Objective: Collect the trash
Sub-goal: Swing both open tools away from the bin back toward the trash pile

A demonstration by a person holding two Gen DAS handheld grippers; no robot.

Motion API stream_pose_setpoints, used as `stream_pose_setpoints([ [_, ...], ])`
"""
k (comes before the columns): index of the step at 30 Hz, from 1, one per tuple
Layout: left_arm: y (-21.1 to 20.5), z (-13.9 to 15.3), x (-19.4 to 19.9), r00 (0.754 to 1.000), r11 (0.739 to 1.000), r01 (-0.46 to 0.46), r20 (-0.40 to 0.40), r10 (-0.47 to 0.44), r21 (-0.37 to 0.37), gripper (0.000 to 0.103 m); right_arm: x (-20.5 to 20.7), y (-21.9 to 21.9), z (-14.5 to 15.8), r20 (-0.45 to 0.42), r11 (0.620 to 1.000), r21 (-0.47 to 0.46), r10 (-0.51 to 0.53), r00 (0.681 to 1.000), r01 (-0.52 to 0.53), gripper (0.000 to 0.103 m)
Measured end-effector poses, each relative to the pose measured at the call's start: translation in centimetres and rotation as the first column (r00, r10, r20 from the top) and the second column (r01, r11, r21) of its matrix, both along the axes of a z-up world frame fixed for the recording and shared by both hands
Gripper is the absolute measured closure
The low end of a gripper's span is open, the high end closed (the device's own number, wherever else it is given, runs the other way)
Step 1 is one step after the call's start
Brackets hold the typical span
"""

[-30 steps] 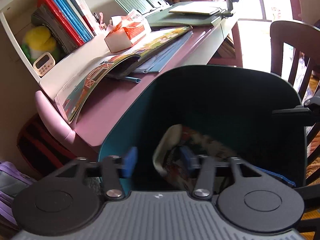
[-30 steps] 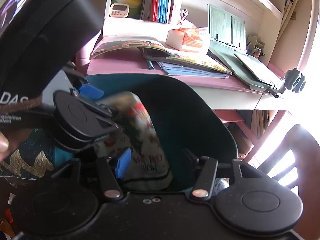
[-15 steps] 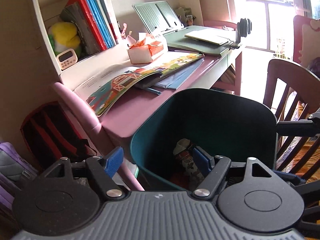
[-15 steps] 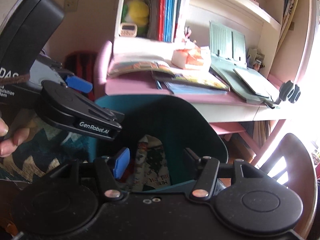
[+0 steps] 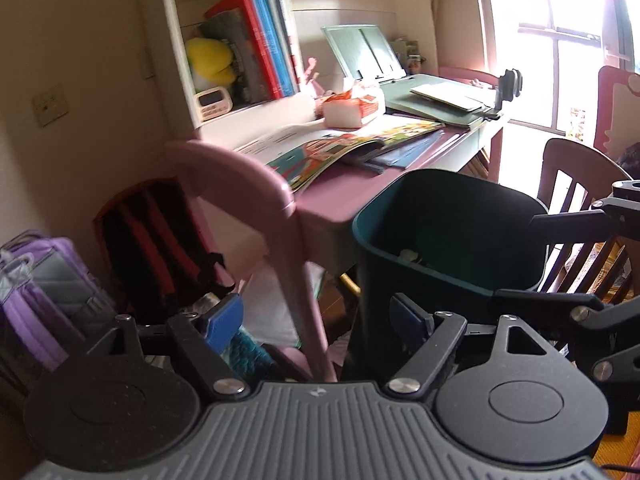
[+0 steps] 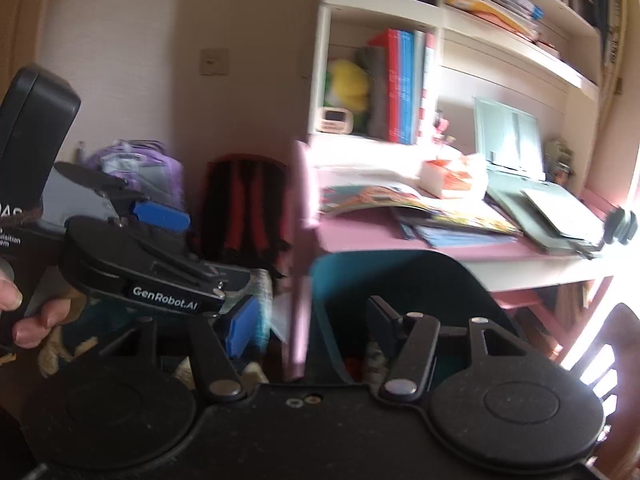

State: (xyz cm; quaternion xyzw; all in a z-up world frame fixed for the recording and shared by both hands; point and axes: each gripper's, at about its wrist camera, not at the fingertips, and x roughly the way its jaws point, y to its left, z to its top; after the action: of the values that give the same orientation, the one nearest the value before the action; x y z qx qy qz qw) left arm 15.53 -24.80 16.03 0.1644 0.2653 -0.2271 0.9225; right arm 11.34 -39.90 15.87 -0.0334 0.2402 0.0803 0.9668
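Bin (image 5: 448, 240), dark teal, sits lower right of centre in your left wrist view, tucked against the pink desk (image 5: 344, 196); in the right wrist view it fills the lower middle. Trash (image 5: 410, 255) shows only as a pale scrap low inside the bin in the left view; in the right view crumpled printed stuff peeks out inside the bin, behind your right finger linkage.

Your left gripper (image 5: 316, 320) has its blue pads (image 5: 222, 320) well apart, jaws just been opening, nothing gripped; only a pink chair leg (image 5: 300, 300) shows in the background between them. Your right gripper (image 6: 310, 324) is also spread, nothing pinched, the bin's near rim seen through the gap.

Your left hand (image 6: 24, 312) shows at the left edge of the right view, fingers wrapped on the black handle.

Open picture book (image 5: 344, 148) lies on the desk, tissue box (image 5: 352, 106) behind it. Red-black backpack (image 5: 160, 240) and purple backpack (image 5: 44, 280) stand at lower left by the wall. Wooden chair (image 5: 576, 184) at right, beyond the bin. Frames are blurry.
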Motion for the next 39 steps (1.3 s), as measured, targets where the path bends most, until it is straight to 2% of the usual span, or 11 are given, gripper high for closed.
stream_pose_setpoints([
  [8, 9.9, -1.5, -1.7, 0.992, 0.993, -0.117, -0.049, 0.115, -0.032, 0.018, -0.7, 7.3, -0.6, 0.046, 0.980, 0.059, 0.186, 0.981, -0.189, 0.044],
  [11, 14.2, -2.6, -2.3, 0.983, 0.983, -0.179, -0.055, 0.177, -0.043, 0.011, -1.0, 10.7, -1.5, 0.059, 0.963, 0.062, 0.259, 0.964, -0.263, 0.043],
  [18, 23.3, -6.4, -3.0, 0.948, 0.948, -0.309, -0.109, 0.300, -0.074, 0.004, -0.3, 17.6, -5.3, 0.082, 0.906, 0.081, 0.409, 0.909, -0.416, 0.043],
  [22, 28.1, -9.3, -2.7, 0.925, 0.926, -0.364, -0.153, 0.347, -0.100, 0.003, 0.8, 21.8, -8.1, 0.047, 0.876, 0.074, 0.475, 0.879, -0.477, 0.040],
  [25, 31.9, -12.2, -2.0, 0.908, 0.910, -0.398, -0.192, 0.372, -0.119, 0.002, 1.9, 25.0, -10.5, 0.004, 0.850, 0.071, 0.522, 0.853, -0.521, 0.037],
  [29, 36.6, -16.8, -0.5, 0.878, 0.887, -0.449, -0.239, 0.415, -0.110, 0.001, 3.4, 28.7, -14.2, -0.076, 0.821, 0.100, 0.569, 0.819, -0.562, 0.036],
  [32, 39.9, -21.1, 1.1, 0.845, 0.868, -0.492, -0.275, 0.458, -0.067, 0.001, 4.7, 31.3, -17.7, -0.138, 0.804, 0.107, 0.595, 0.792, -0.585, 0.035],
  [35, 43.2, -25.8, 2.4, 0.813, 0.855, -0.519, -0.318, 0.487, -0.015, 0.001, 5.9, 34.2, -22.0, -0.215, 0.781, 0.073, 0.620, 0.754, -0.621, 0.035],
  [39, 47.0, -32.3, 3.8, 0.772, 0.836, -0.547, -0.357, 0.526, 0.049, 0.001, 8.1, 37.6, -28.3, -0.348, 0.757, 0.073, 0.629, 0.695, -0.649, 0.035],
])
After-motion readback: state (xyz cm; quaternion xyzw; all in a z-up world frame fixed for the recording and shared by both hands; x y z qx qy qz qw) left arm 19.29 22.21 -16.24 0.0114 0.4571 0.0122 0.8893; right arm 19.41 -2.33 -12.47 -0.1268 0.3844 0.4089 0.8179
